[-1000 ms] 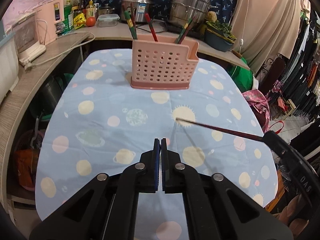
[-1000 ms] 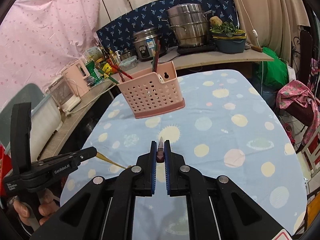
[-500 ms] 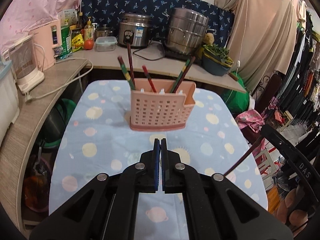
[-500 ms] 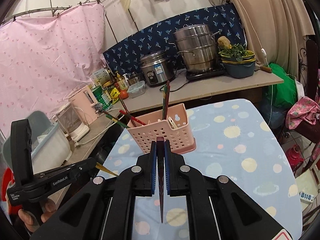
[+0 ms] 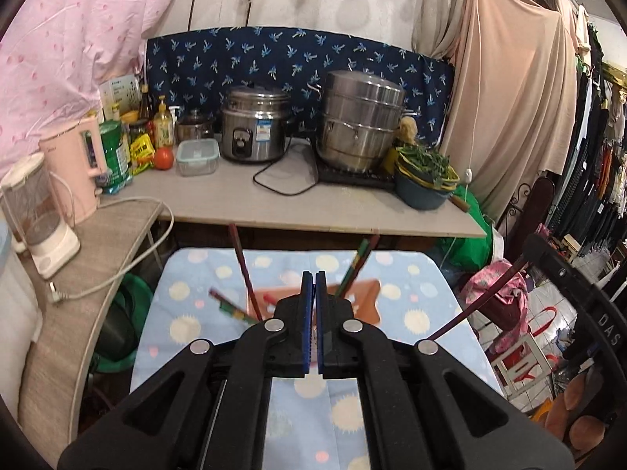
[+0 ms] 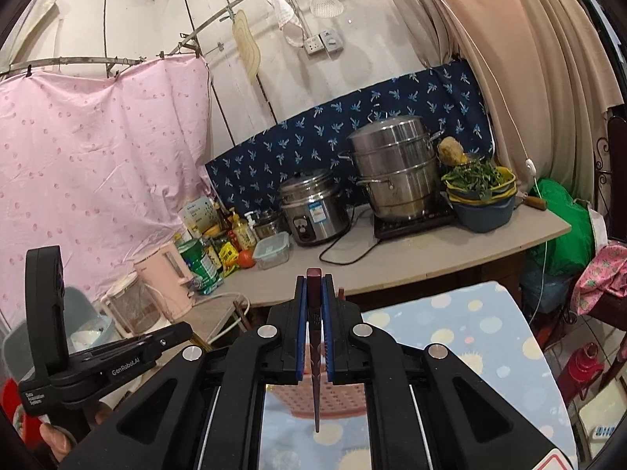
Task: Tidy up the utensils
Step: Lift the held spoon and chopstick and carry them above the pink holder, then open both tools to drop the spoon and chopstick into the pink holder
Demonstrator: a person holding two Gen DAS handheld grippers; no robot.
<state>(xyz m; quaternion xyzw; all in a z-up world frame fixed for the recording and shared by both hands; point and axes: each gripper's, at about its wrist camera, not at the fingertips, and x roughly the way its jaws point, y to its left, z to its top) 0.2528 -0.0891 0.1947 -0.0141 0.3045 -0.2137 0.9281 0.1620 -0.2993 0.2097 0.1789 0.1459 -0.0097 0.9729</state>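
Maroon chopstick (image 6: 314, 352) is clamped tip-down in the right gripper (image 6: 314, 337) above the basket (image 6: 325, 399), needing a straight drop; the left gripper (image 5: 312, 325) is closed, empty

"GenRobot.AI" on left tongs (image 6: 172, 336)

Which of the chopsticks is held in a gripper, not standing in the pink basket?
The dark red chopstick clamped in the right gripper, tip pointing down; the others stand in the basket.
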